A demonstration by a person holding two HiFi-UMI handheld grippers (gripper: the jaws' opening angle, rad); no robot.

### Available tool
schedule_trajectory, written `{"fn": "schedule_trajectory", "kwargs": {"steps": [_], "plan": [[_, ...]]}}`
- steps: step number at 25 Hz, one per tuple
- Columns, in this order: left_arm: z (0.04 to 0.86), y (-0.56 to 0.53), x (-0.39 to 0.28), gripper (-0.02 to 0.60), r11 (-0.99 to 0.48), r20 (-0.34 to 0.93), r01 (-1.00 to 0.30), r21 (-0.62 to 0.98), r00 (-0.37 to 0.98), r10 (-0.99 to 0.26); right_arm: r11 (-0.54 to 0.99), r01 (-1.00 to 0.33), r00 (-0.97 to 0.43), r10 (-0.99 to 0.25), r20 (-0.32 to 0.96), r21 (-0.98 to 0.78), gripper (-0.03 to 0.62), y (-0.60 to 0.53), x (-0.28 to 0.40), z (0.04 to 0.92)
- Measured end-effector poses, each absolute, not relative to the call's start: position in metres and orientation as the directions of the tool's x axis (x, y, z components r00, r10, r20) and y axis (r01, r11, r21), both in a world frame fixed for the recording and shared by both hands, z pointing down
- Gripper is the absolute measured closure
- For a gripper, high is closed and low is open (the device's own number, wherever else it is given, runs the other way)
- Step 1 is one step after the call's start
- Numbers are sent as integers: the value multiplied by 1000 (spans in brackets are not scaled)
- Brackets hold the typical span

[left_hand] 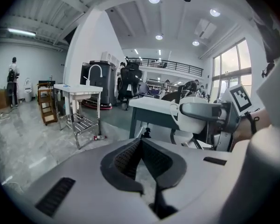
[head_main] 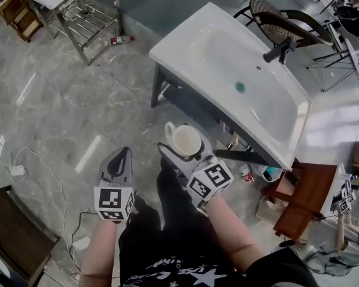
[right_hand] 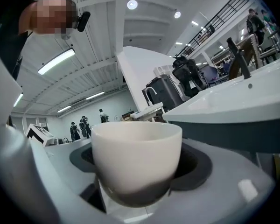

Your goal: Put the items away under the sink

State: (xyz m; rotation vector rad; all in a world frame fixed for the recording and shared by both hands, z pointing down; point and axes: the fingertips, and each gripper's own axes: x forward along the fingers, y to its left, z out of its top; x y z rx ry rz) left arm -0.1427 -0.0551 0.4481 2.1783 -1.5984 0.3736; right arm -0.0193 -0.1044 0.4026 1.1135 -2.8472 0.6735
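Observation:
A white mug (head_main: 183, 140) is held upright in my right gripper (head_main: 180, 154), just in front of the white sink's (head_main: 227, 58) near edge. In the right gripper view the mug (right_hand: 136, 160) fills the space between the jaws, which are shut on it. My left gripper (head_main: 118, 163) hangs lower left over the floor, its jaws shut with nothing in them. From the left gripper view the mug (left_hand: 192, 113) and the right gripper (left_hand: 210, 112) show to the right. Under the sink lie a few small items (head_main: 254, 172) on a low shelf.
A black faucet (head_main: 279, 49) stands at the sink's far side, a chair (head_main: 284, 23) behind it. A second metal sink stand (head_main: 78, 11) with a bottle (head_main: 121, 40) on the floor sits at upper left. A brown stool (head_main: 302, 199) is at right, cables (head_main: 24, 166) at left.

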Motion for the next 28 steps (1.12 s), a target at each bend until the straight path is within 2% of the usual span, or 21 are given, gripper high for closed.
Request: {"fn": "schedule_trajectory", "kwargs": {"steps": [10,15,19,28], "plan": [[496,18,-176,572,-327,439,-933,150,359,-824,563,-761,-632,-755,172,-322,189,-43,-25,442],[533,27,-169,572,-345,468,-921,181,389,-793,500,-780,-595,-779,199,-377,188,-39,-15,477],[557,14,-157,572,-374,467,-908,190,419,-779,482,-823,-554,-797,242,-300,188,-53,-4,513],[588,-57,-110,572,-387,462,-899,206,438,-771,370,-896,-435,-844,316,-244,188,-125,57,593]]}}
